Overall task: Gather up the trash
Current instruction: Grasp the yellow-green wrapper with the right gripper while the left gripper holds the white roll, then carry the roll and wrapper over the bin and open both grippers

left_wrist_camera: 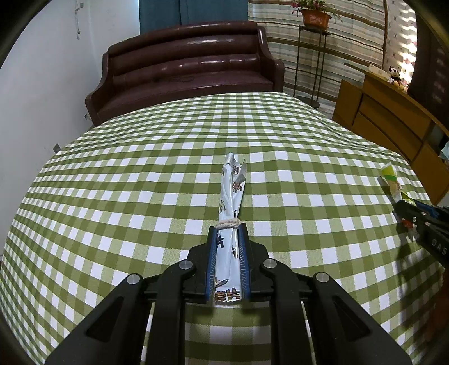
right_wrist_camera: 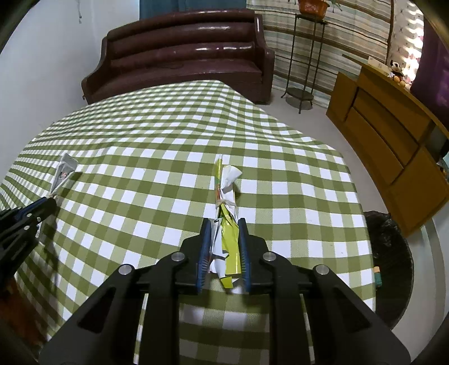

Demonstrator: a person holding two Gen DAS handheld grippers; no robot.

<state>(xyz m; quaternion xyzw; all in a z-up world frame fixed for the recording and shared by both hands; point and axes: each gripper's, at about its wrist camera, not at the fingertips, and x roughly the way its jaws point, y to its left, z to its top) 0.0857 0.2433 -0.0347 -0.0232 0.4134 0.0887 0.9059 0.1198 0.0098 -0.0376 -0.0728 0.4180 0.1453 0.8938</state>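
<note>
In the left wrist view, the left claw [left_wrist_camera: 228,228] is clamped on a white wrapper [left_wrist_camera: 232,193] printed with dark characters and bound with a loop of pale twine [left_wrist_camera: 228,223] just past the fingertips; the wrapper runs back between the blue pads and its crumpled far end juts forward above the green-and-white checked tabletop [left_wrist_camera: 140,182]. At the right edge of this view the right claw [left_wrist_camera: 400,206] shows from the side, with a yellow-green wrapper [left_wrist_camera: 390,175] sticking out beyond its tip. Beyond the tabletop stand a dark red sofa [left_wrist_camera: 185,70], a metal plant stand [left_wrist_camera: 310,59] bearing a potted plant [left_wrist_camera: 315,15], and a wooden cabinet [left_wrist_camera: 387,118]. In the right wrist view, the right claw [right_wrist_camera: 223,221] is closed on the yellow-green wrapper [right_wrist_camera: 228,238], a crumpled bundle of yellow-green and white tied with thin string, its front end sticking out over the tabletop [right_wrist_camera: 140,140]. At the left edge the left claw [right_wrist_camera: 53,202] holds the white wrapper [right_wrist_camera: 64,171], whose tip points up and away. Beside the tabletop at the right sits a bin lined with a black bag [right_wrist_camera: 393,252].
</note>
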